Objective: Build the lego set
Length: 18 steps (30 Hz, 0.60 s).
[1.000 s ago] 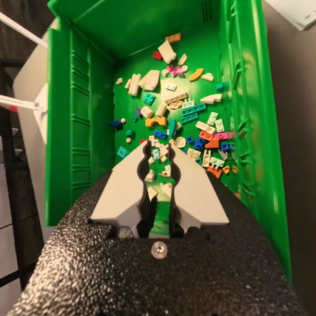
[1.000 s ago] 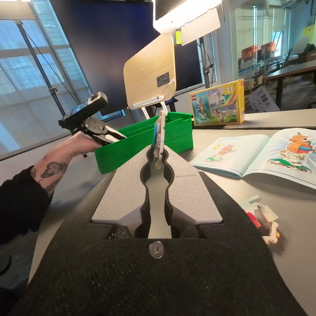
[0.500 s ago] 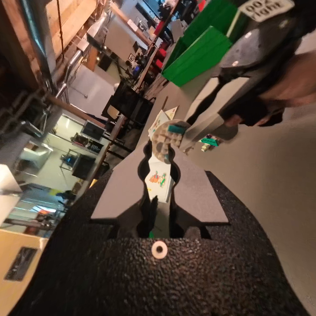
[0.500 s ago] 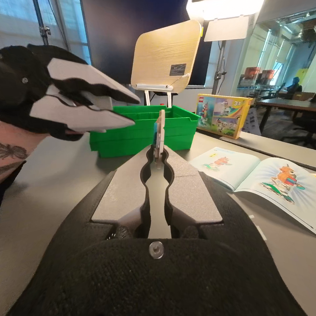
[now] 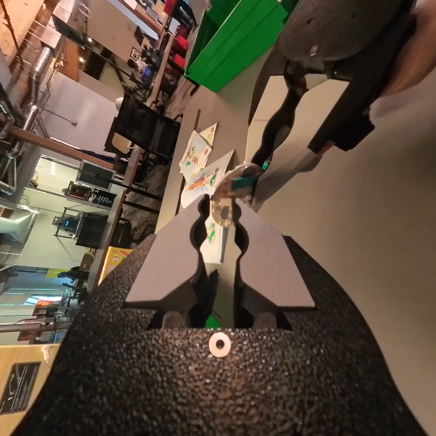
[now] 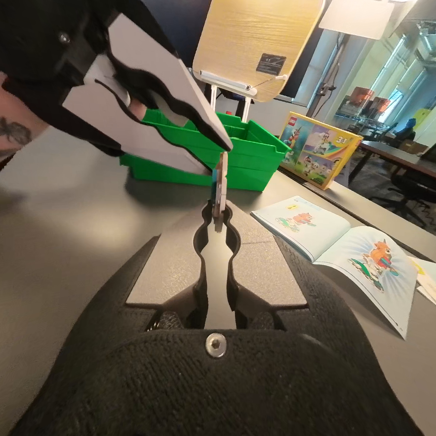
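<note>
Right wrist view: right gripper [image 6: 218,213] has its pads clamped on the lower end of a thin flat pale-grey brick plate assembly [image 6: 221,186] carrying a small teal brick, held edge-on and upright, long axis running up and away from the fingertips. Left gripper [image 6: 218,158], coming in from upper left, straddles the plate's top edge with its fingertips [image 6: 225,144] parted; whether the pads press on it I cannot tell. Left wrist view shows the round plate face [image 5: 224,210] between those fingers. Green plastic bin [image 6: 247,162] and open instruction booklet [image 6: 330,240] sit behind on the grey table [image 6: 59,224].
</note>
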### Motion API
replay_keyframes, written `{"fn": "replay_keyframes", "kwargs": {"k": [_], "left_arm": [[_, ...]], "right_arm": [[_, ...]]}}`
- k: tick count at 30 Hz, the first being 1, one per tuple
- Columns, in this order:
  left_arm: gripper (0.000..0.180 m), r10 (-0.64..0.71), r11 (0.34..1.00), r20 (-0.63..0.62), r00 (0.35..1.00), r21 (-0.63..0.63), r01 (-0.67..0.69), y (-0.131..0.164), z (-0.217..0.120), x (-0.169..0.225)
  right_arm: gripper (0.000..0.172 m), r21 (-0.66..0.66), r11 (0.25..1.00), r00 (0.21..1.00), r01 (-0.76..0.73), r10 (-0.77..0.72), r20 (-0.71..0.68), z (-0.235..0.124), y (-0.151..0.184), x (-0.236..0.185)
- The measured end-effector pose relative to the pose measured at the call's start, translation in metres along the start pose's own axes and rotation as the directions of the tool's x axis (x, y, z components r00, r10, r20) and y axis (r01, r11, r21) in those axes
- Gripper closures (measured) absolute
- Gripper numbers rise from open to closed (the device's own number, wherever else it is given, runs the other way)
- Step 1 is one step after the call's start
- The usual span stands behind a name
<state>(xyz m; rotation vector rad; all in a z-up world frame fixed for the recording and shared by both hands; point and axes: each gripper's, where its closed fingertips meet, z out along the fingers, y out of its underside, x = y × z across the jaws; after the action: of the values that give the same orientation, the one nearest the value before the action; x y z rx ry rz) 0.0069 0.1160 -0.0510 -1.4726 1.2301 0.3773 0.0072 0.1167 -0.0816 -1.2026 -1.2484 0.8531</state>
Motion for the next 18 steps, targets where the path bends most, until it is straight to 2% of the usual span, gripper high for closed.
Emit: {"fn": "replay_keyframes", "kwargs": {"k": [6,10,14,18], "left_arm": [[0.165,0.007,0.999,-0.051,0.999,-0.039,-0.009,0.010,0.002,0.010],[0.166,0.000,0.998,-0.049,0.999,-0.060,-0.003,0.021,0.008,0.019],[0.167,-0.065,0.996,-0.045,0.997,-0.062,0.062,0.038,0.018,0.031],[0.169,-0.123,0.990,-0.059,0.991,-0.070,0.119,0.050,0.023,0.042]], "right_arm": [[0.165,-0.072,0.996,0.998,0.057,-0.056,0.017,0.004,0.011,-0.006],[0.166,-0.178,0.978,0.994,0.107,-0.104,0.028,0.005,0.026,-0.005],[0.166,-0.329,0.903,0.961,0.277,-0.269,0.072,0.007,0.046,-0.003],[0.165,-0.410,0.802,0.899,0.434,-0.416,0.138,0.009,0.060,0.001]]}}
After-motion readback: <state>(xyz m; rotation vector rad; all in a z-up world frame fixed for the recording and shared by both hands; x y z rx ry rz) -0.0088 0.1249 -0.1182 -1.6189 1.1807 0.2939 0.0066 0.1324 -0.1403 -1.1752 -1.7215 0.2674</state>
